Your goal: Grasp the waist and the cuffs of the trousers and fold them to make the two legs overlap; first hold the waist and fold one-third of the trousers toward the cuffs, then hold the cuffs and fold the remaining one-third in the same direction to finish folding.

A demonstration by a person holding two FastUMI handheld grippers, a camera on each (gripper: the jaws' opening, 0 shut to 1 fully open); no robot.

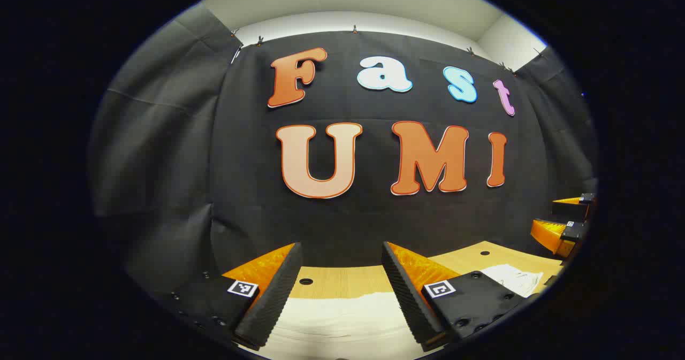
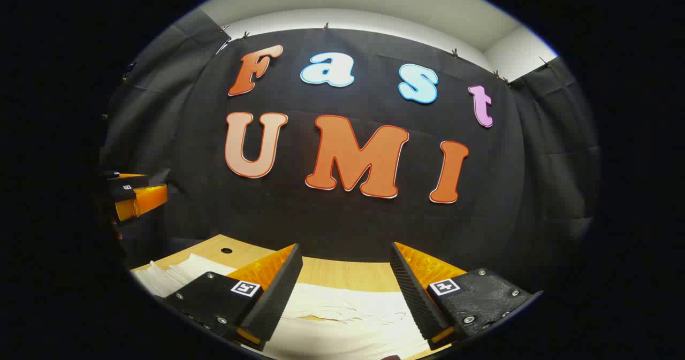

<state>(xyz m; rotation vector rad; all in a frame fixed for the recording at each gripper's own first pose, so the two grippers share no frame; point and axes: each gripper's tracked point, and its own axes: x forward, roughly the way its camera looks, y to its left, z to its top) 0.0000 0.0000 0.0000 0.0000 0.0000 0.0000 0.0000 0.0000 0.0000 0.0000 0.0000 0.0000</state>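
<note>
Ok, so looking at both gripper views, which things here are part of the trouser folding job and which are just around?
Part of the job:
- white trousers, lying on the table
- left gripper, jaws open above the cloth
- right gripper, jaws open above the cloth

Just around:
- wooden table with small holes
- black cloth wall

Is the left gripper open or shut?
Open: in the left gripper view, left gripper fingers stand apart over the white cloth trousers, holding nothing.
</note>
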